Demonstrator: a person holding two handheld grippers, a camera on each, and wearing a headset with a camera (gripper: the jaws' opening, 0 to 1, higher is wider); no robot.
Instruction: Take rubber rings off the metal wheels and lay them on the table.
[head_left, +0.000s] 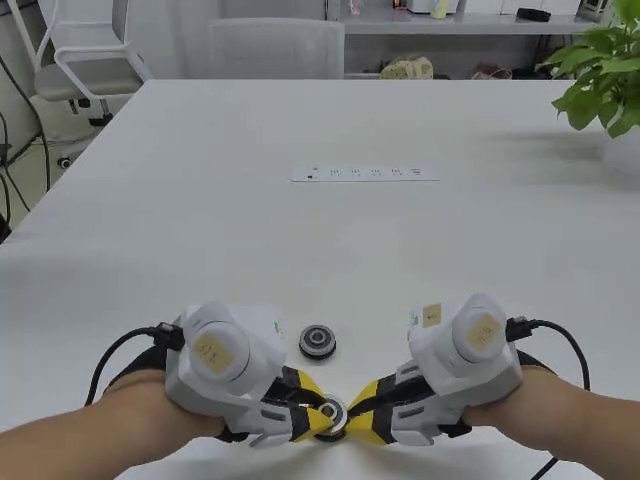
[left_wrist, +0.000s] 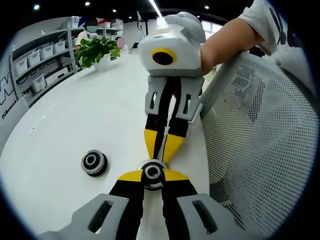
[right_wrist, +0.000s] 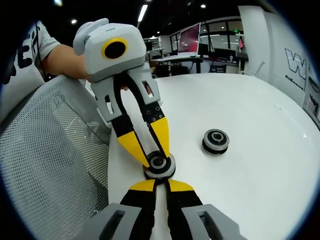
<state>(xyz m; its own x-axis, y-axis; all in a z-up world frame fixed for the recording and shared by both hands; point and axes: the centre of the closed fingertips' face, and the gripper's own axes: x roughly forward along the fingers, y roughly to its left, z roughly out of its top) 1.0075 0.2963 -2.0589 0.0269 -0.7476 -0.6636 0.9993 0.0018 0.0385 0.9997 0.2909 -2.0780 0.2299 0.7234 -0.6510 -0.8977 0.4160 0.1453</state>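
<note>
A small metal wheel (head_left: 331, 411) with a black rubber ring is held just above the white table (head_left: 320, 240), near its front edge, between both grippers. My left gripper (head_left: 318, 416) is shut on this wheel (left_wrist: 152, 173), one yellow tip on each side. My right gripper (head_left: 350, 410) meets it head-on, its tips pressed together on the ring at the rim of the wheel (right_wrist: 160, 165). The right gripper (left_wrist: 162, 146) comes in from the top of the left gripper view. A second ringed wheel (head_left: 317, 341) lies flat on the table just beyond.
A white power strip (head_left: 365, 174) lies mid-table. A potted plant (head_left: 600, 75) stands at the far right, and chairs (head_left: 275, 45) at the far edge. A mesh chair back (left_wrist: 260, 150) sits close behind the table's front edge.
</note>
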